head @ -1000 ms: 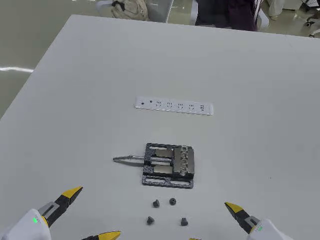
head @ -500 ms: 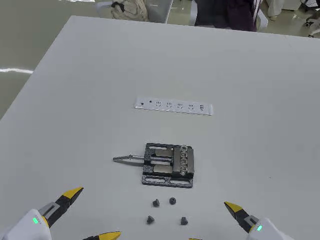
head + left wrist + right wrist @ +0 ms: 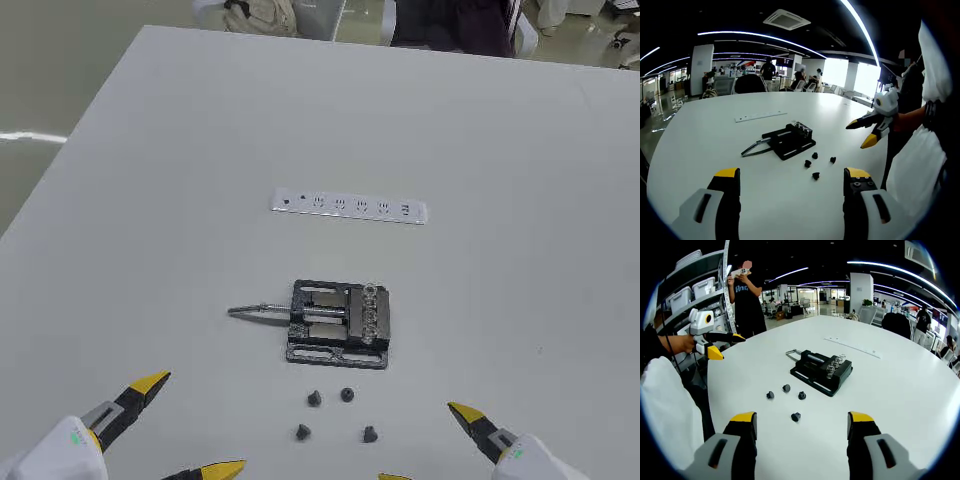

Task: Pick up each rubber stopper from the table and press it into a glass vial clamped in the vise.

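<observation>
Left gripper view looks along the left gripper (image 3: 792, 173): its jaws are wide open and nothing is between them. The right gripper (image 3: 801, 416) is the same in its own view, with jaws far apart and empty. Both hang a little above the worktop (image 3: 180, 200) and touch nothing. I judge they are held open like this because no stopper is chosen yet, so either one can go down first.

In the head view the four rubber stoppers (image 3: 347, 395) lie loose between the two grippers. The left gripper is at about 8 o'clock from them, the right one at about 4 o'clock. Each stopper lies apart from the others on the worktop, and none is in a vial.

Near them, at 12 o'clock, stands the vise (image 3: 335, 355). The glass vials (image 3: 372, 312) stand in a row at its 3 o'clock side, mouths up. Probably the clamping keeps them upright when a stopper is pressed in from above. The screw handle (image 3: 250, 311) points to 9 o'clock. Farther at 12 o'clock lies a white power strip (image 3: 348, 207).

Compared with half a second ago, the whole head view has slid a little downward, so the camera moved. The vise, stoppers and strip keep their places relative to each other, and the grippers are as open as before.
</observation>
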Demonstrator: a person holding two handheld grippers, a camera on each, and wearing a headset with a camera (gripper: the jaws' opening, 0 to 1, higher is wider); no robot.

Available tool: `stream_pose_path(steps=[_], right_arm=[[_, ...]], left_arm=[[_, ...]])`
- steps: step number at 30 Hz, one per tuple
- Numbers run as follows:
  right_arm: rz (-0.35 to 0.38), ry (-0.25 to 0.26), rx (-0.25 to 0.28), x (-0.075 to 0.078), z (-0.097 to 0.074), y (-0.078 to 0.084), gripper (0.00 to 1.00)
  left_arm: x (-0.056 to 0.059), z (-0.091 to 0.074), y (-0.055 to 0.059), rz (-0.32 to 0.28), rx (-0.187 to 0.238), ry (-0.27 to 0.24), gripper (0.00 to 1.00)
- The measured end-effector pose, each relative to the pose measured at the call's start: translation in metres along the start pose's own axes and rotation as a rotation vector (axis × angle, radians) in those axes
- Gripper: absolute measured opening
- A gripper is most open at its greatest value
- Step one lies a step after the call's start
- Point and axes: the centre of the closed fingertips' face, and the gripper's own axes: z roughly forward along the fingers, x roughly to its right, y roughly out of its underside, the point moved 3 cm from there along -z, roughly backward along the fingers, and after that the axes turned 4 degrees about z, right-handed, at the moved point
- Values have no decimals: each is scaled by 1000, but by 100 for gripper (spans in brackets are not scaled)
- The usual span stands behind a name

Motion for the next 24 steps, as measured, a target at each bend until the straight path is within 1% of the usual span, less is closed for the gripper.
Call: stream_pose_path(steps=[4,17,24], right_arm=[[0,-3,-9,-1,1,2,75],[-6,-12,-28,-3,7,6,73],[-22,-7,-34,-5,12,8,63]], left_arm=[[-1,-1,5,-6,1,3,84],[4,4,8,-1,-7,23,83],[4,7,9,-4,1,25,83]])
